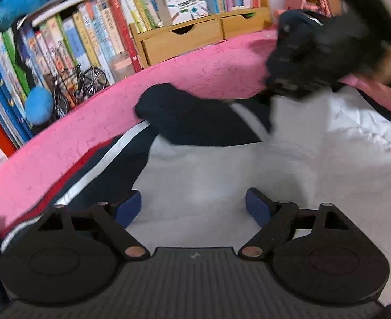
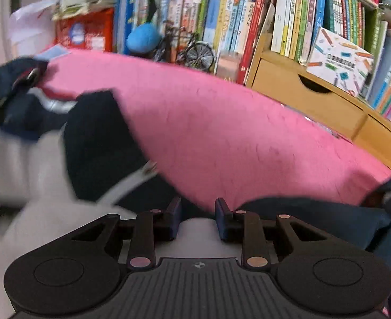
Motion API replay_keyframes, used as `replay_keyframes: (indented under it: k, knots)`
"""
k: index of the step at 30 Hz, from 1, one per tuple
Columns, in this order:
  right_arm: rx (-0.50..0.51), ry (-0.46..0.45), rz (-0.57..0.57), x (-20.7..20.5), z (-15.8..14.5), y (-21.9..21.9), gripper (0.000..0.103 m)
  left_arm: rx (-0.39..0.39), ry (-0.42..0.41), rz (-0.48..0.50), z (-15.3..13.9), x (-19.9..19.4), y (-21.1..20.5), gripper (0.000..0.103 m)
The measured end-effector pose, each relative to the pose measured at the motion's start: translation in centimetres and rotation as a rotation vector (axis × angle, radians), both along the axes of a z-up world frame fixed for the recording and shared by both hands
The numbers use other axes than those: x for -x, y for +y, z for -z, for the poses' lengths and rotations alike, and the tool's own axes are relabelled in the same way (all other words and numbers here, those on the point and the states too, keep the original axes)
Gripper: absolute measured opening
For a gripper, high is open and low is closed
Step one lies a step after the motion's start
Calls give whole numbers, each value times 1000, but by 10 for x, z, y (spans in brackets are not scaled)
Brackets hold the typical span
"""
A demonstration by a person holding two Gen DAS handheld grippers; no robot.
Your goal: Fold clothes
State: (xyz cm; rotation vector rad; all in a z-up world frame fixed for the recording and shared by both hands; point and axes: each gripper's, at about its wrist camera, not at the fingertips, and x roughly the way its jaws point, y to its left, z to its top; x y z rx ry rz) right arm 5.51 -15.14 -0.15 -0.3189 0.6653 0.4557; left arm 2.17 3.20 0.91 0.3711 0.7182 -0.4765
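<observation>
Across the pink tabletop (image 1: 208, 66) lies a white-and-navy jacket (image 1: 222, 164) — filling the lower middle of the left view, blurred at lower left in the right. Left gripper (image 1: 194, 206) hovers over the white fabric, fingers wide. Right gripper (image 2: 198, 216) — fingers narrowly parted, nothing between them. Books (image 2: 238, 21) line the top.

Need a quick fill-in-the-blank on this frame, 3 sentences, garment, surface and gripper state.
1. The white and navy garment lies on a ____ cloth-covered surface.
2. The left hand-held gripper has its jaws ____, with only white fabric between them.
3. Beside the books, a miniature ____ stands behind the surface.

Missing words: pink; open; bicycle
</observation>
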Motion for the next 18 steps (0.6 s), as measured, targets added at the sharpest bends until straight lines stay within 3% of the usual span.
replay_keyframes:
  k: [7, 11, 15, 18]
  knots:
    - [63, 12, 1, 63, 20, -18, 31, 29, -82, -20, -27, 6, 10, 99]
    - [-51, 31, 36, 63, 31, -32, 31, 86, -102, -42, -49, -26, 7, 103]
    - [-115, 45, 37, 62, 31, -41, 32, 144, -46, -58, -42, -65, 1, 103]
    - [-167, 59, 17, 58, 31, -48, 37, 112, 9, -96, -17, -91, -3, 103]
